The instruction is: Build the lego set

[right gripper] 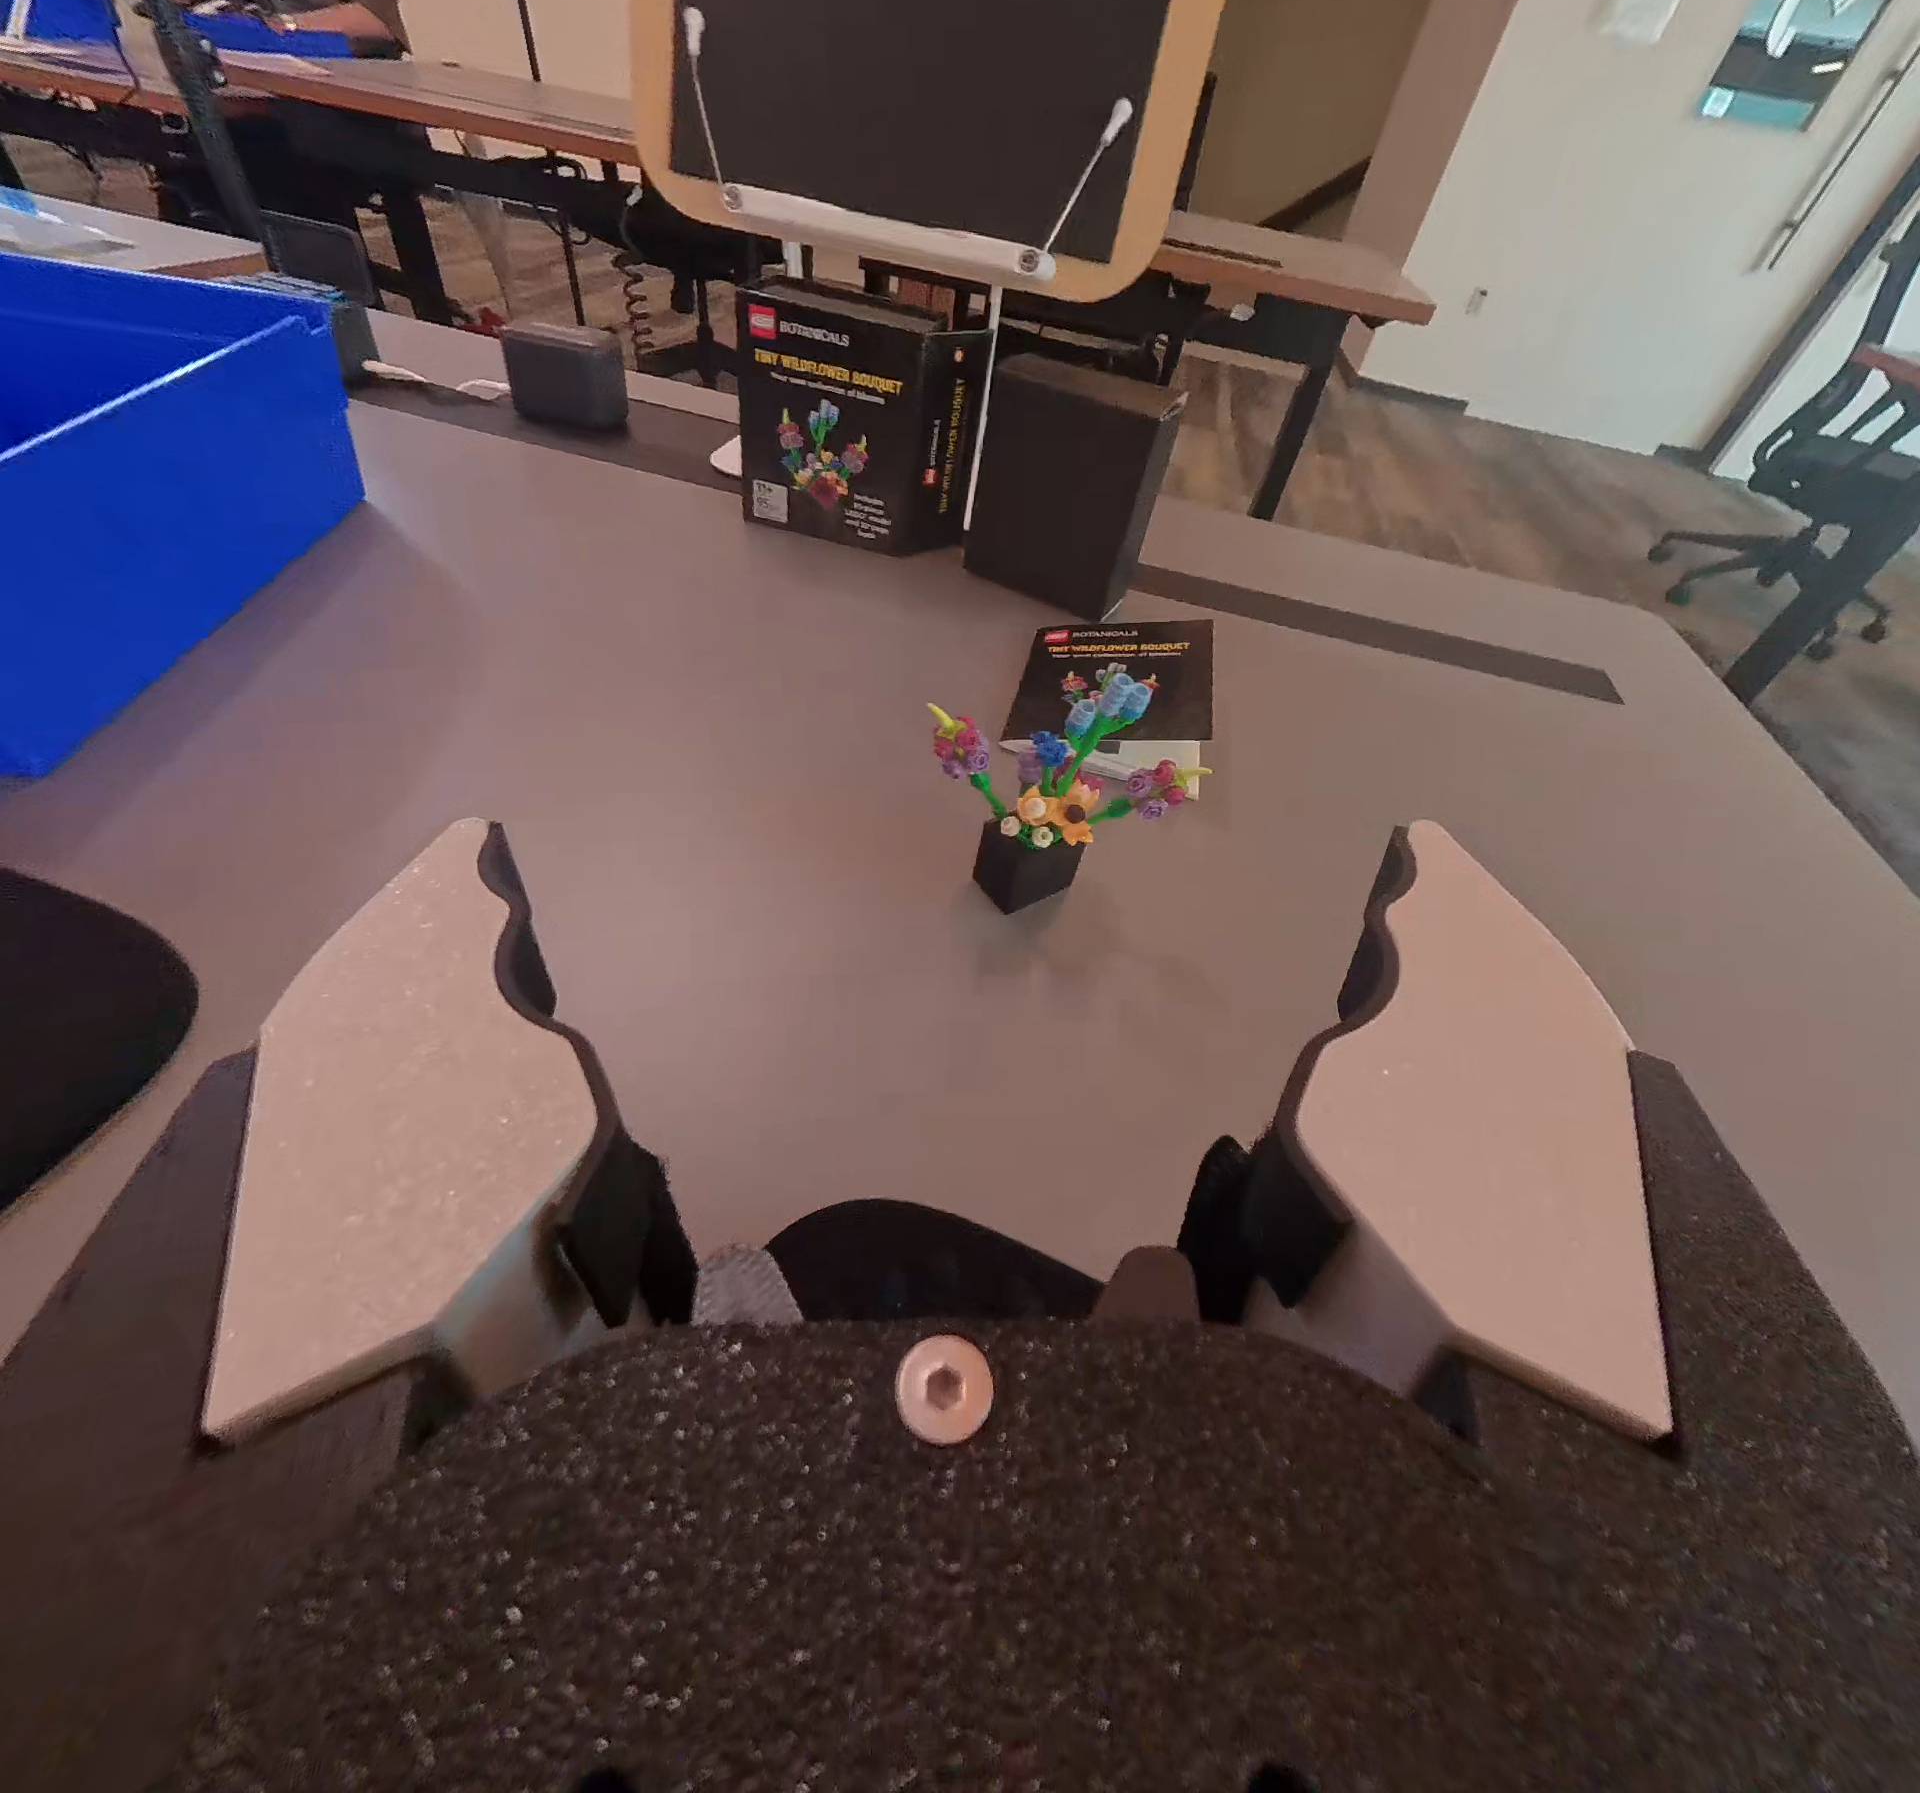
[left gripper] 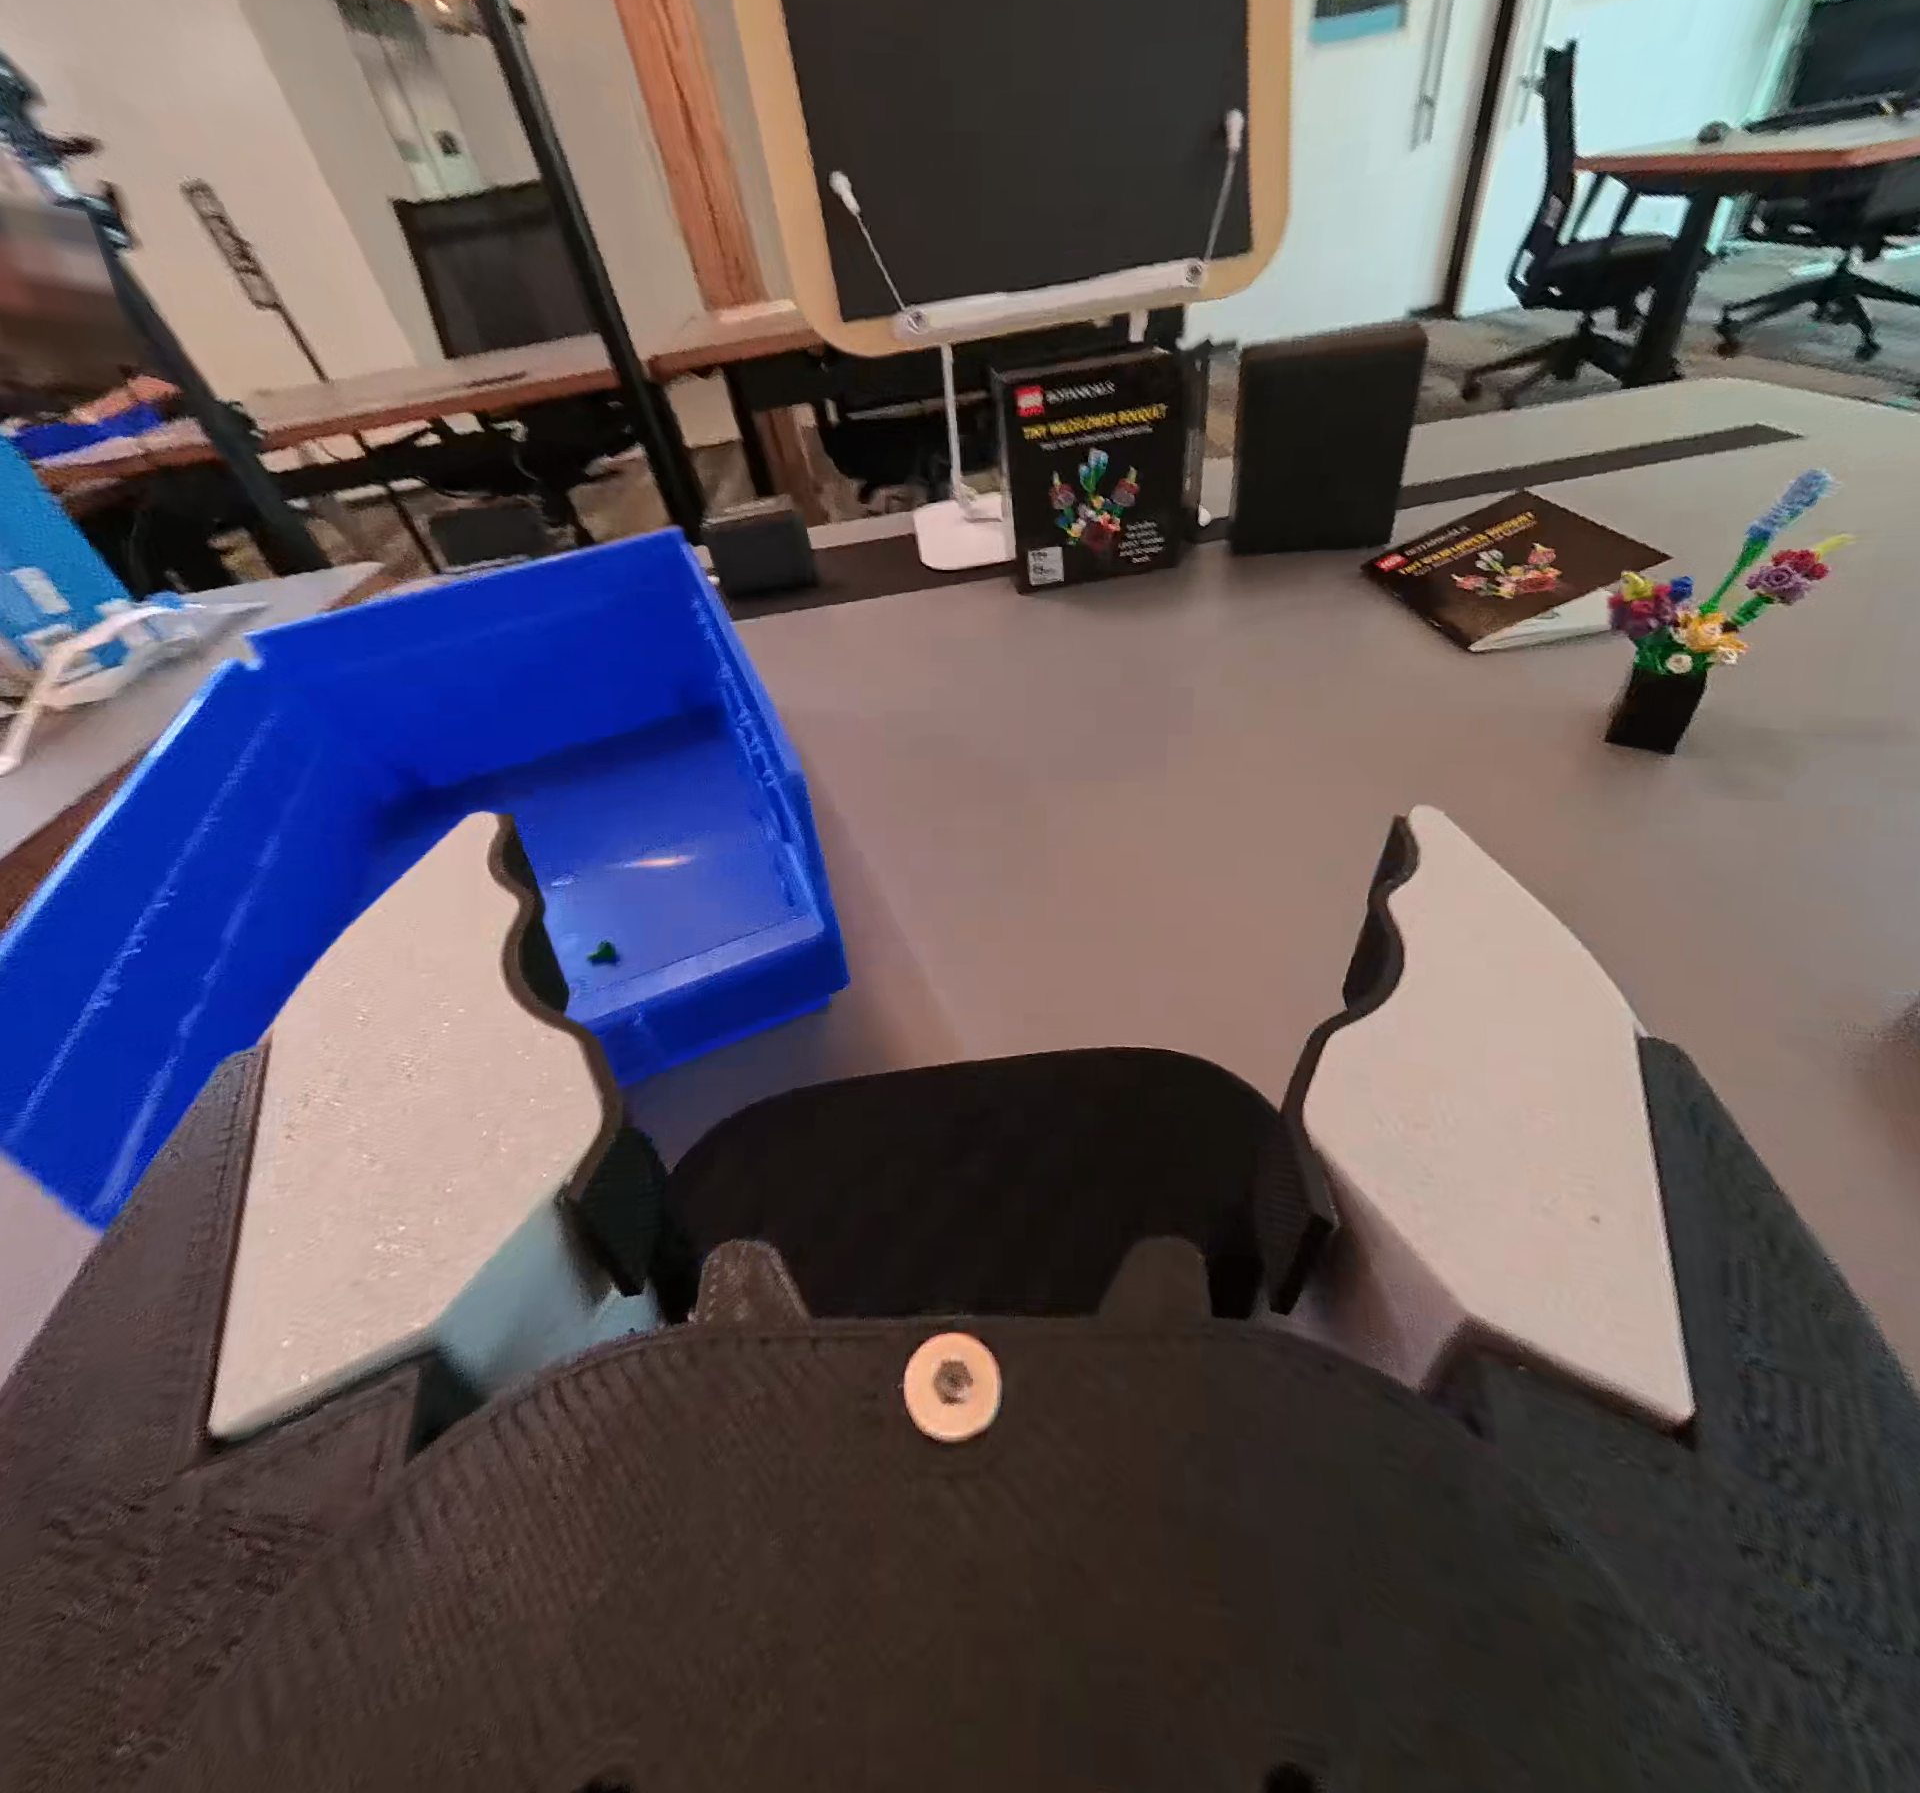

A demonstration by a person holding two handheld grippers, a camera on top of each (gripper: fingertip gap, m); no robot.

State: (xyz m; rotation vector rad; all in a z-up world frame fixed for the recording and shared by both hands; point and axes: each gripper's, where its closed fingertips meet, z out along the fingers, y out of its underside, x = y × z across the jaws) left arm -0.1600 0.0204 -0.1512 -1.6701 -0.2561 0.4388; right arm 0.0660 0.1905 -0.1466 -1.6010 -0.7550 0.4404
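While both grippers [left gripper: 956, 912] [right gripper: 951, 912] are held spread and empty above the table [right gripper: 727, 663], the bouquet [right gripper: 1049, 808] is seen upright, far right, near the booklet [right gripper: 1127, 673]. Assembly is judged nearly finished. One green piece [left gripper: 603, 955] remains in the bin [left gripper: 436, 704], left; retrieval by the left gripper is called for.

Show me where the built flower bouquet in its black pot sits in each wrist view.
Left wrist view: flower bouquet far right, mid-height, on the grey table.
Right wrist view: near centre, beyond the open right gripper.
Shared landmark: the instruction booklet lies just behind it in both.
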